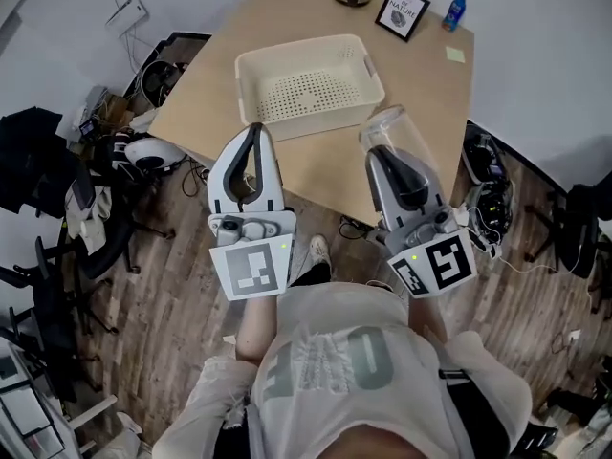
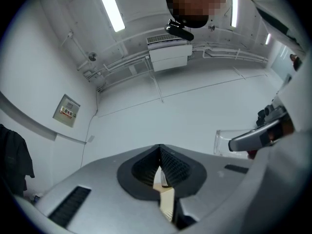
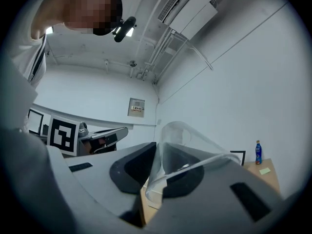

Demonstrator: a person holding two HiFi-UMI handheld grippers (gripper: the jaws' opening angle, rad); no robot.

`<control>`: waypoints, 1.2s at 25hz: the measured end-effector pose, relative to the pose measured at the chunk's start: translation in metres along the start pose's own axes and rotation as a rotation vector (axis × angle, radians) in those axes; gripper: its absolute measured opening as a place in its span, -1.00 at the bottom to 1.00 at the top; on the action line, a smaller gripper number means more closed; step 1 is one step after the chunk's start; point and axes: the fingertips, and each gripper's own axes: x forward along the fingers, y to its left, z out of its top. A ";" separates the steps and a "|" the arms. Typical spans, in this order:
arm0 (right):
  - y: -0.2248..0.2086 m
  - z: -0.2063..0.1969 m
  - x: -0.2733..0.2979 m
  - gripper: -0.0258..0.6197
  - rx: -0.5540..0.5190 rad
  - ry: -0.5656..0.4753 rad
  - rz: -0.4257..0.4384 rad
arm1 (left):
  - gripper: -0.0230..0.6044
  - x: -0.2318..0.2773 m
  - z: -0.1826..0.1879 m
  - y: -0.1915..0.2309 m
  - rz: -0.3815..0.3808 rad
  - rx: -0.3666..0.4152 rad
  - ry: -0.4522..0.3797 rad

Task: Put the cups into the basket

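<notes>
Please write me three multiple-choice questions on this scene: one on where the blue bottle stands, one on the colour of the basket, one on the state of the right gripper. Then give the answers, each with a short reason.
1. Where does the blue bottle stand?
A) on the floor
B) at the far right corner of the table
C) on a chair

2. What colour is the basket?
A) cream
B) red
C) black

3. What is the state of the right gripper?
A) open and empty
B) shut on nothing
C) shut on a clear cup

Answers: 1 B, the bottle stands near that corner. 2 A, its walls and perforated floor are cream. 3 C, the jaws pinch the cup's wall.
</notes>
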 end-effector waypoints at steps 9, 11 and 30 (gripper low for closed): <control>-0.008 -0.005 0.080 -0.84 -0.041 0.035 0.039 | -0.91 0.032 -0.041 0.078 0.107 -0.058 -0.001; -0.011 -0.008 0.096 -0.84 -0.051 0.036 0.045 | -0.91 0.039 -0.048 0.087 0.119 -0.057 0.019; -0.097 -0.008 0.180 -0.84 -0.149 -0.015 0.101 | -0.91 0.119 -0.070 0.084 0.092 0.006 0.055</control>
